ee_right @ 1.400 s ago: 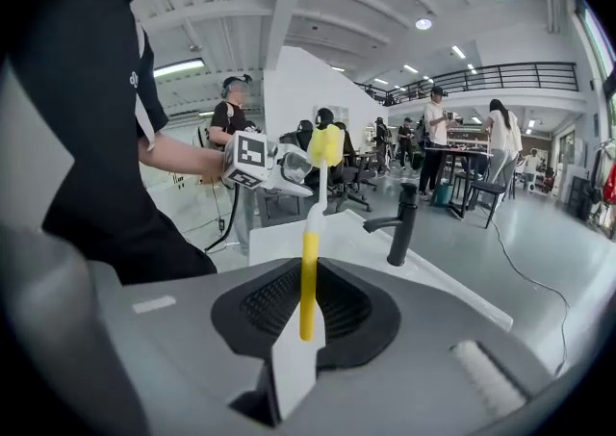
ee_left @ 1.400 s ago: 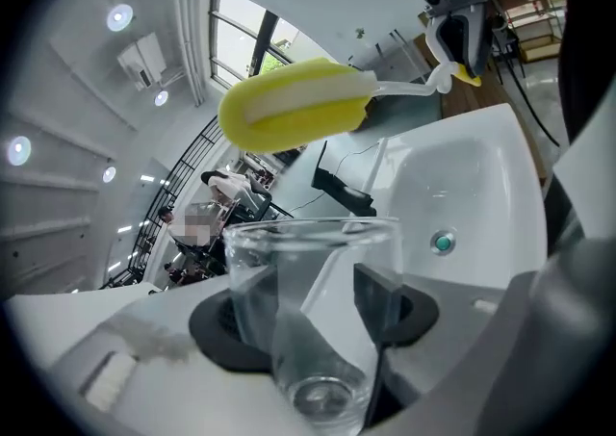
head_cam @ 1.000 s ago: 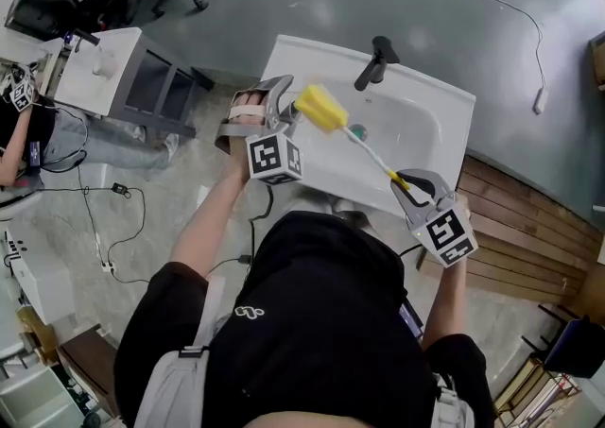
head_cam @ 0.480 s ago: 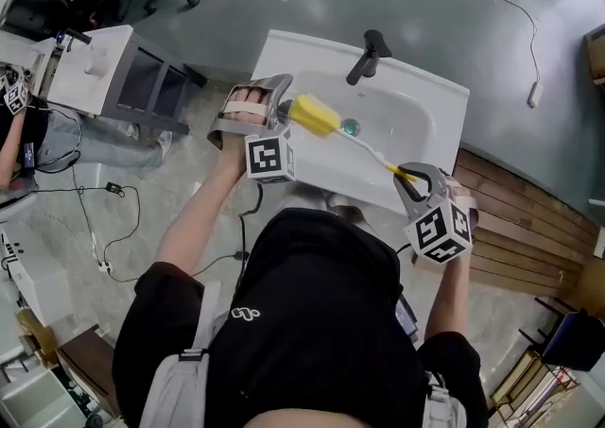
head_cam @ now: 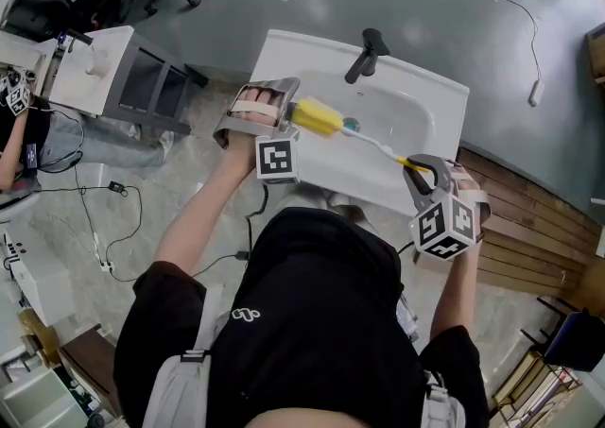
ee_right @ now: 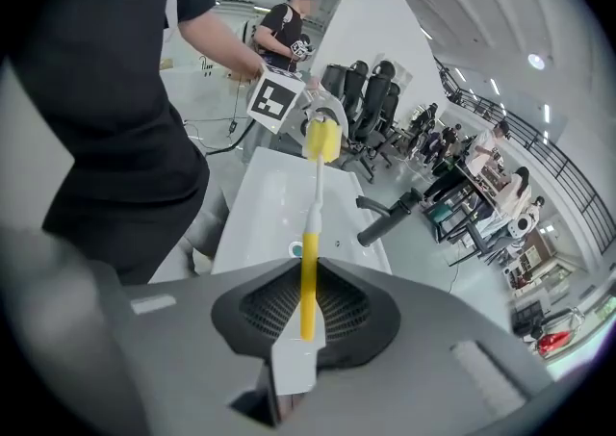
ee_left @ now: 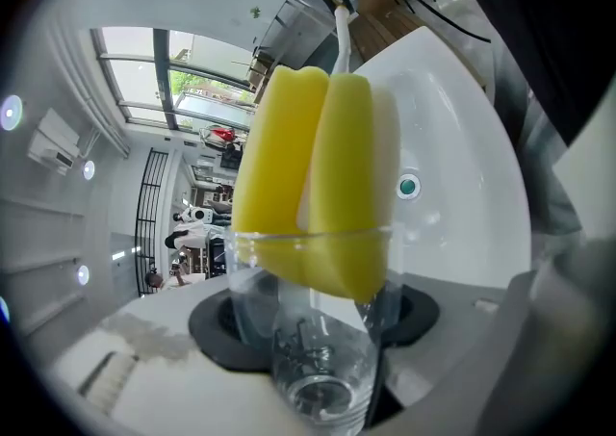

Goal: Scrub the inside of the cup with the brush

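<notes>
Over the sink's (head_cam: pixel 416 133) left edge, the left gripper (ee_left: pixel 318 323) clamps a clear cup (ee_left: pixel 313 367), its mouth turned toward the basin's middle. Above the sink's front right corner, the right gripper (ee_right: pixel 306 314) is closed tight on the yellow end of the brush (ee_right: pixel 313 203). From there the white shaft crosses above the drain (head_cam: pixel 351 124), and the yellow sponge head (ee_left: pixel 318 184) sits partly inside the cup's rim.

Yellow sponge brush (ee_left: pixel 318 174) (white stem, yellow handle) sits partway inside the clear cup (ee_left: pixel 318 362).
</notes>
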Tool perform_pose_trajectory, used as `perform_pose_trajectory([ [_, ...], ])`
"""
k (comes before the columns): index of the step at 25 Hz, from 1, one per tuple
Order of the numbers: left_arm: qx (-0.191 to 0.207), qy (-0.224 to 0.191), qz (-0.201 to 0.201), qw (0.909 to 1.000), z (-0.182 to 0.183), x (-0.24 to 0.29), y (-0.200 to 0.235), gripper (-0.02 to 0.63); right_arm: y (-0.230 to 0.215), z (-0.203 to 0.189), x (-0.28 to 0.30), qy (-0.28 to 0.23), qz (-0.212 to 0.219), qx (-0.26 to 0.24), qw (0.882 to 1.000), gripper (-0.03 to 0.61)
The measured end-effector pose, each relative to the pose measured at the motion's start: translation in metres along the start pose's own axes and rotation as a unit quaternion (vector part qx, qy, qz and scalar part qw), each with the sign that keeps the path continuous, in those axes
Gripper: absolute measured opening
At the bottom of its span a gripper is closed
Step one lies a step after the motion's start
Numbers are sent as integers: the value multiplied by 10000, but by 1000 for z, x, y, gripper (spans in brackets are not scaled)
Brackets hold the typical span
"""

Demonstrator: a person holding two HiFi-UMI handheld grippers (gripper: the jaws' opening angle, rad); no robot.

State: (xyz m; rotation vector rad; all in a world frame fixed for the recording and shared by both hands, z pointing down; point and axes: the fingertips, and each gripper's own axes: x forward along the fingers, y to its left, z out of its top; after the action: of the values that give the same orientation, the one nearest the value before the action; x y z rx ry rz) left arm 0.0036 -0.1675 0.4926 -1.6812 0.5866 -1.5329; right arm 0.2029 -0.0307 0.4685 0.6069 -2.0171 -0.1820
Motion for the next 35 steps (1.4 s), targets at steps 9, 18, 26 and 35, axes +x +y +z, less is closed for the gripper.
perform_pose_trajectory([
  [9, 202, 62, -130, 9997, 10, 0, -8, 272, -5, 8, -2, 118, -90, -261, 9995, 48],
  [18, 675, 371, 197, 9968, 11, 1, 8, 272, -12, 19, 4, 161, -136, -452, 9988, 48],
  [26, 347, 317, -1, 9989, 19, 4, -1, 272, -16, 26, 11, 89, -108, -374, 9992, 48],
  [35, 270, 297, -188, 9990, 29, 2, -11, 272, -17, 34, 17, 104, -103, -460, 9988, 49],
])
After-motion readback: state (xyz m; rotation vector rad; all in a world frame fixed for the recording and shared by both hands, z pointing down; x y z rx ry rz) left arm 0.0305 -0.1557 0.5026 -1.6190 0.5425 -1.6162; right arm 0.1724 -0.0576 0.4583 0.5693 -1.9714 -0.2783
